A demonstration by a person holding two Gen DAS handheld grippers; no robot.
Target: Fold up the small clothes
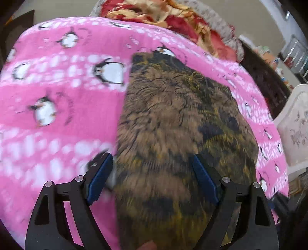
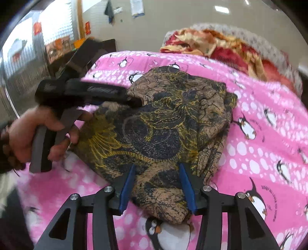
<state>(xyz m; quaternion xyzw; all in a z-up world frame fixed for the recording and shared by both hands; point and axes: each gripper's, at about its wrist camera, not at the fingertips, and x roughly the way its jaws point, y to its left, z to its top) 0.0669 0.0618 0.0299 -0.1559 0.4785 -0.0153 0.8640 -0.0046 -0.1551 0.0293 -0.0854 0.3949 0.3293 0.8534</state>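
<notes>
A brown, black and yellow patterned garment [image 2: 161, 125] lies folded on a pink penguin-print blanket [image 2: 259, 146]. It also fills the middle of the left wrist view [image 1: 173, 125]. My right gripper [image 2: 156, 180] is open, its blue pads on either side of the garment's near end. My left gripper [image 1: 152, 171] is open over the garment's left edge. In the right wrist view the left gripper [image 2: 132, 100] shows from the side, held in a hand [image 2: 28, 132], with its tips over the cloth.
A red and yellow crumpled cloth [image 2: 221, 46] lies at the far end of the blanket, also in the left wrist view [image 1: 163, 15]. A white patterned panel [image 1: 294, 125] stands at the right. Dark furniture [image 1: 263, 77] and shelves lie beyond.
</notes>
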